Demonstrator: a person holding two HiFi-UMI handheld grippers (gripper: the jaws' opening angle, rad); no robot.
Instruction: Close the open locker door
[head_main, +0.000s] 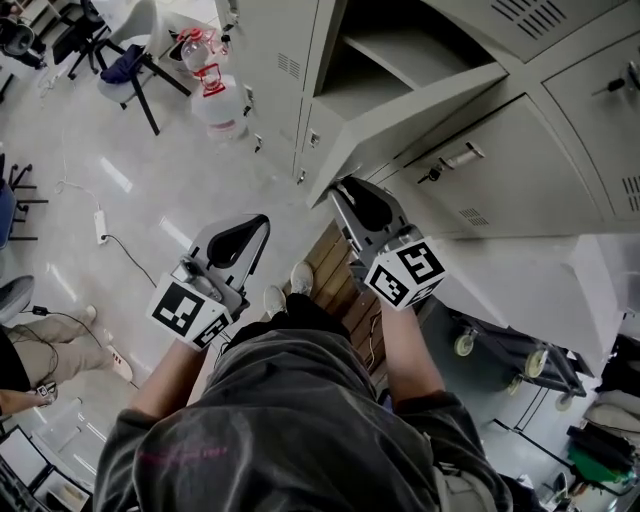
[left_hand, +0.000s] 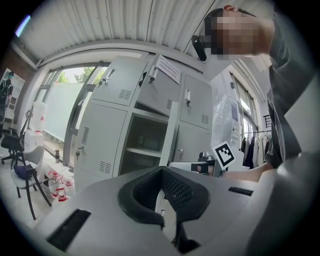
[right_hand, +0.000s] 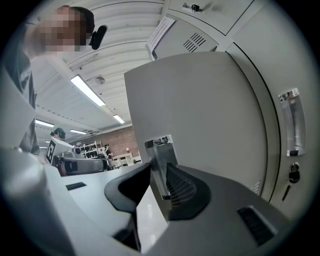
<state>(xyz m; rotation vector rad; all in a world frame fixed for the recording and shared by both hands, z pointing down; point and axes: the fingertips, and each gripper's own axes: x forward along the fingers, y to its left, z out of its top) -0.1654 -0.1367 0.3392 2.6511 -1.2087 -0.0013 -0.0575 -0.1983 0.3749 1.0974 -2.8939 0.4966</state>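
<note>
The open locker door (head_main: 400, 120) is a grey slab that swings out from the bank of lockers, with the shelved compartment (head_main: 380, 50) bare behind it. My right gripper (head_main: 345, 190) sits at the door's free edge. In the right gripper view the door (right_hand: 200, 110) fills the middle, and its edge with the metal latch plate (right_hand: 159, 150) lies between the two black pads, which rest against both sides. My left gripper (head_main: 262, 222) hangs apart to the left, level, its tips together with nothing in them (left_hand: 161, 170). It looks toward the open compartment (left_hand: 142, 145).
Large water bottles (head_main: 215, 100) and a chair (head_main: 130, 60) stand on the floor to the left of the lockers. A power strip (head_main: 100, 225) with its cable lies on the floor. A wheeled trolley (head_main: 510, 355) stands at the right. Another person (head_main: 40, 350) is at the lower left.
</note>
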